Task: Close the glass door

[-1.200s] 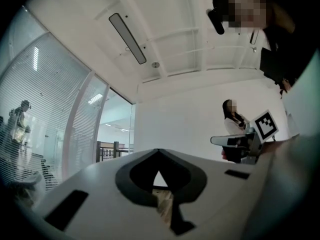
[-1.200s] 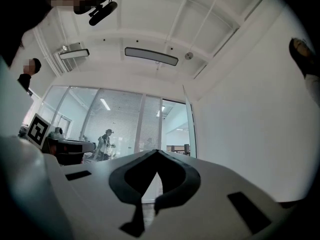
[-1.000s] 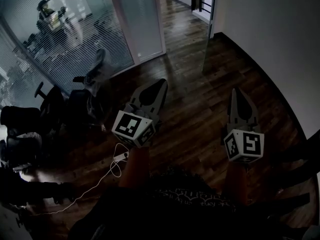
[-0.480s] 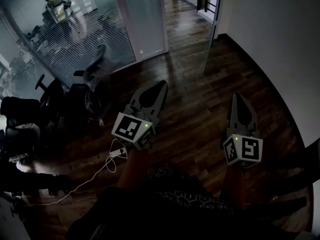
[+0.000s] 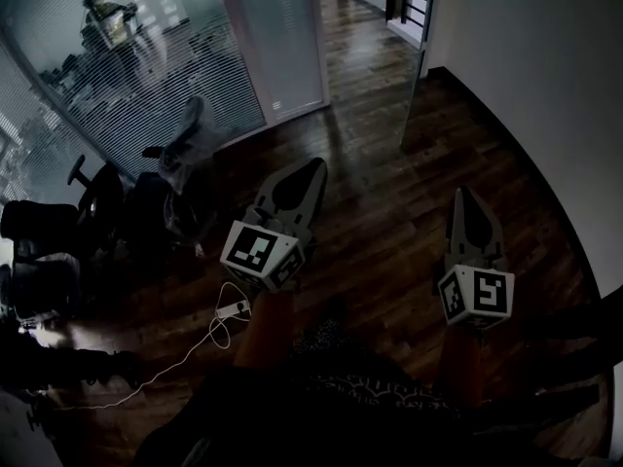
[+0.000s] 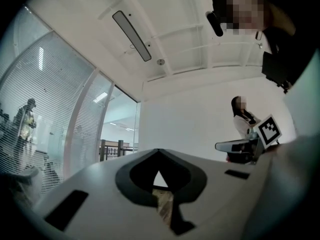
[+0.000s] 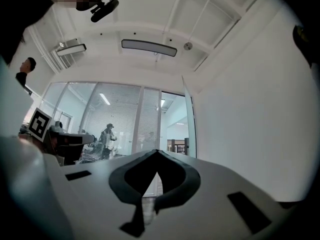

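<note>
The glass door (image 5: 413,86) stands open, seen edge-on against the white wall ahead and right of centre; in the right gripper view the glass door (image 7: 189,126) is a tall pane beside the open doorway. My left gripper (image 5: 313,167) hovers shut over the dark wood floor, well short of the door, with nothing between its tips. My right gripper (image 5: 465,195) is also shut and empty, held lower right of the door's foot. In their own views the left gripper (image 6: 159,152) and right gripper (image 7: 157,153) show jaws meeting at the tip.
A glass partition with blinds (image 5: 146,66) runs along the left, with a person (image 5: 102,17) behind it. Black office chairs (image 5: 97,202) stand before it. A white cable and power strip (image 5: 234,309) lie on the floor. A white wall (image 5: 545,86) bounds the right. Another person (image 6: 242,116) stands nearby.
The floor and the glass partition have slid slightly in the head view, so the view has shifted. Both grippers stay shut and side by side before the body.
</note>
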